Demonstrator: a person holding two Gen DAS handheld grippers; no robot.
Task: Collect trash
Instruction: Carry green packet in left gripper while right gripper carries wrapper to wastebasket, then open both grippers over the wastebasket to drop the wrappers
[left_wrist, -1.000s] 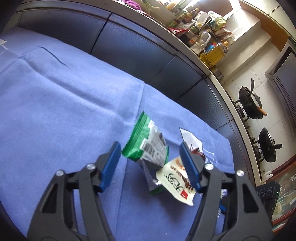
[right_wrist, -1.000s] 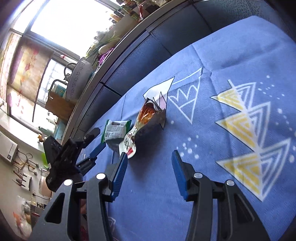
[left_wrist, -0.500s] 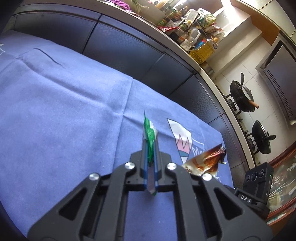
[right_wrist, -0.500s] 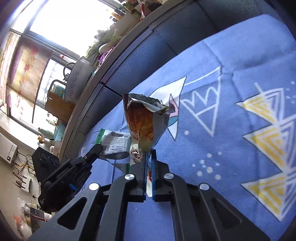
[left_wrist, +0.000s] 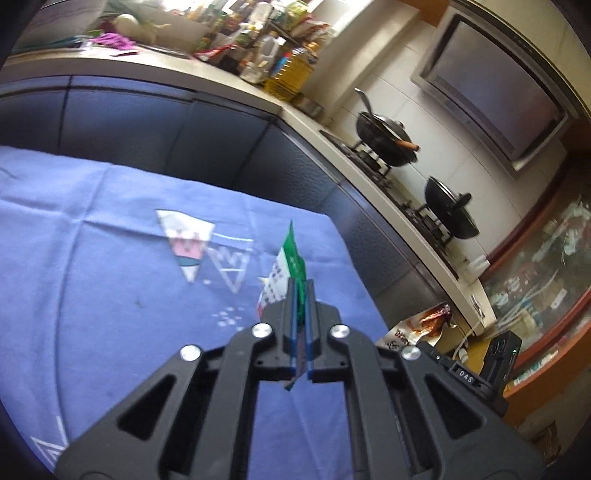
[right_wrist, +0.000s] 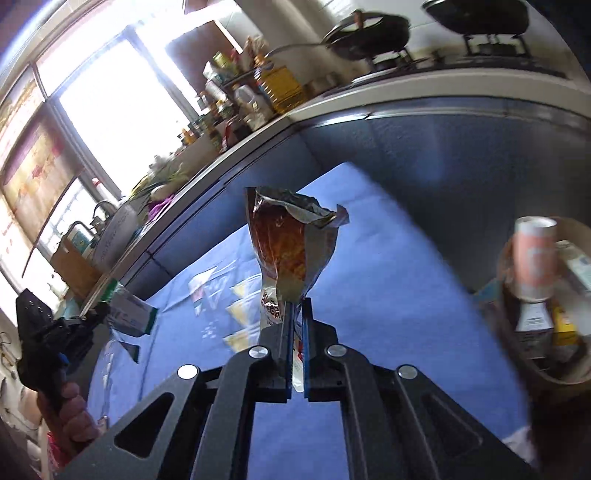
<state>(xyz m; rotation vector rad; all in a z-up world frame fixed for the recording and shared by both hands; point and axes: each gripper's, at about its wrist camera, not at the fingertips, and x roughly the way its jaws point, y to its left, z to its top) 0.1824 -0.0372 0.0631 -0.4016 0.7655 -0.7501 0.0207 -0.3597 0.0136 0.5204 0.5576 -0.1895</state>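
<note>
**Both of your grippers are clamped on a wrapper, lifted above the blue cloth**

Your left gripper (left_wrist: 302, 291) has its blue pads pressed together with only a green wrapper (left_wrist: 293, 258) between them. You see the wrapper almost edge-on: a thin green blade rising from the fingertips, with a white panel of small dark print folded out to its left and a dark sliver hanging out behind the pads. From your right wrist camera the same wrapper (right_wrist: 129, 314) shows its flat side, white with a green border, and it hangs clear of the blue tablecloth (left_wrist: 92, 266).

Your right gripper (right_wrist: 295, 314) is likewise closed tight, pinching the twisted neck of a snack bag (right_wrist: 291, 243). The bag stands upright from the fingertips and flares wide at the top. Its front is glossy red-brown, its inside is dull silver foil, and the torn mouth is crumpled and gaping. A white strip with red print sits just above the pads. In the left wrist view this bag (left_wrist: 421, 325) appears low at the right, past the cloth's edge.

To the right of your right gripper, blurred, a round bin (right_wrist: 517, 354) holds a pale pink can (right_wrist: 535, 258) and other packaging. The bag is near it but not over it.
</note>
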